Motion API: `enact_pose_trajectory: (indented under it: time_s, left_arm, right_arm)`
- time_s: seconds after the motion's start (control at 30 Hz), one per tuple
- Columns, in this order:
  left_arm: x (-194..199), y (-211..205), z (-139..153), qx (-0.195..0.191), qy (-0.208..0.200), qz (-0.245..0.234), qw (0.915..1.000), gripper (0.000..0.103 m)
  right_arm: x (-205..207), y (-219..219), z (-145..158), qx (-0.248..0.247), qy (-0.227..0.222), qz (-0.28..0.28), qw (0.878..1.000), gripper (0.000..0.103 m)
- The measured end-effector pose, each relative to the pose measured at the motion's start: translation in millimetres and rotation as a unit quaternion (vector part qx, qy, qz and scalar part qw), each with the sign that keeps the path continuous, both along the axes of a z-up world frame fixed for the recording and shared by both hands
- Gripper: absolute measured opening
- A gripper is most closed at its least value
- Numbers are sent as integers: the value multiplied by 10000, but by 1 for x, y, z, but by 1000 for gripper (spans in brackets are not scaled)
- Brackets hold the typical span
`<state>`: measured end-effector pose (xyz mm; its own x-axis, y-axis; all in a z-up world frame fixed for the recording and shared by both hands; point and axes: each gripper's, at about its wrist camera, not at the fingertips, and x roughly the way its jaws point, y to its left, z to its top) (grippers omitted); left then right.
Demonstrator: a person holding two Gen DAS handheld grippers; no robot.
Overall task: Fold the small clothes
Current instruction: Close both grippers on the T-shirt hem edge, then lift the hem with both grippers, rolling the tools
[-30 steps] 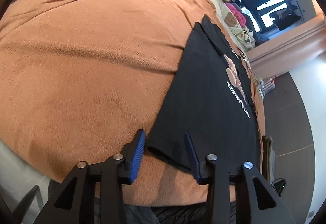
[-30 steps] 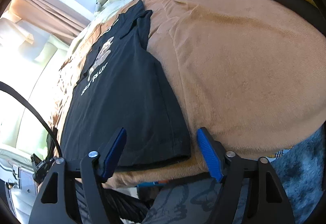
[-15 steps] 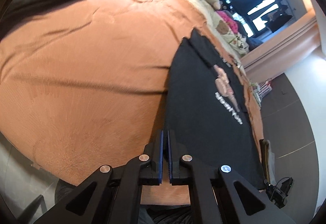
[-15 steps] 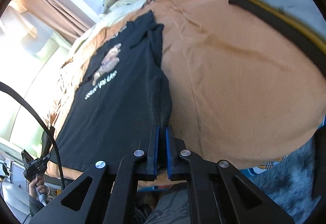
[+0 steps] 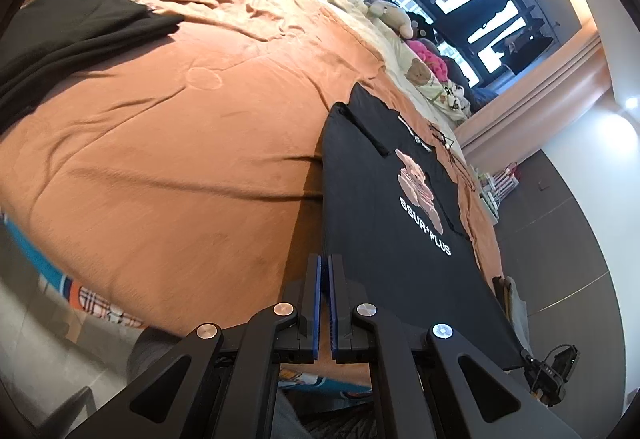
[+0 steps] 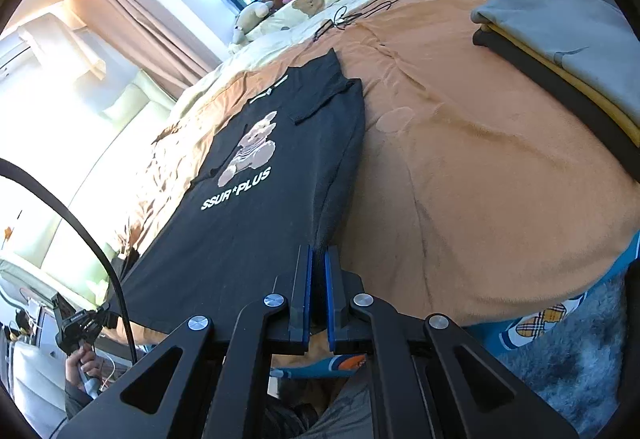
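Observation:
A black T-shirt (image 5: 380, 207) (image 6: 256, 223) with a bear print and white lettering lies lengthwise on the orange bedspread (image 5: 168, 143) (image 6: 472, 175), both sleeves folded inward. My left gripper (image 5: 325, 259) is shut on the shirt's near hem corner at its left edge, and that corner is raised off the bed. My right gripper (image 6: 318, 249) is shut on the other hem corner at the shirt's right edge, also raised. The hem stretches taut between the two grippers. In the right wrist view a hand (image 6: 82, 367) holds the other gripper at lower left.
A stack of folded clothes (image 6: 560, 51), grey over yellow and black, sits at the bed's right. A dark garment (image 5: 68, 31) lies at the far left. Plush toys (image 5: 416, 51) and a window are beyond the bed's far end. A black cable (image 6: 352, 13) lies past the shirt's collar.
Both grippers were open around the hem corners; they shut on the cloth and have since risen, lifting the shirt's near edge off the bedspread.

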<state>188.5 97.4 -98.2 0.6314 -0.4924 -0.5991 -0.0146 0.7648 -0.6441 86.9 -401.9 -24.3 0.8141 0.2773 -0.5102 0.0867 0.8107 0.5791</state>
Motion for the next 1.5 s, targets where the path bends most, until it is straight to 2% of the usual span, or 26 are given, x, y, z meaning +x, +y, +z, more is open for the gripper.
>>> enact_pose_trajectory:
  time_s: [0.2, 0.4, 0.7, 0.8, 0.87, 1.03, 1.17, 1.33, 1.5]
  left_arm:
    - [-19, 12, -5, -44, 26, 51, 10000, 2]
    - [-15, 15, -19, 43, 145, 172, 9997, 0]
    - [-1, 18, -60, -132, 725, 97, 9972, 1]
    - [6, 13, -68, -155, 837, 22, 9964, 17]
    - [11, 10, -74, -200, 902, 0, 9957, 34]
    - [16, 8, -81, -354, 915, -62, 9952, 46]
    - [15, 10, -79, -356, 944, -129, 9948, 46]
    - [13, 13, -83, -543, 984, -120, 9936, 46]
    - [13, 14, -88, -969, 928, -156, 9908, 46]
  right_arm:
    - [-6, 0, -3, -80, -14, 49, 10000, 2]
    - [0, -6, -13, 25, 95, -45, 9999, 2]
    - [4, -3, -31, 66, 299, -112, 9995, 2]
    - [8, -6, -35, 154, 346, -156, 9992, 3]
    - [8, -8, -40, 193, 362, -170, 9990, 3]
    - [9, -12, -52, 344, 456, -205, 9982, 3]
    - [9, -15, -54, 363, 464, -167, 9981, 3]
    - [9, -17, -57, 399, 461, -148, 9980, 3]
    - [9, -17, -61, 446, 477, -146, 9978, 3]
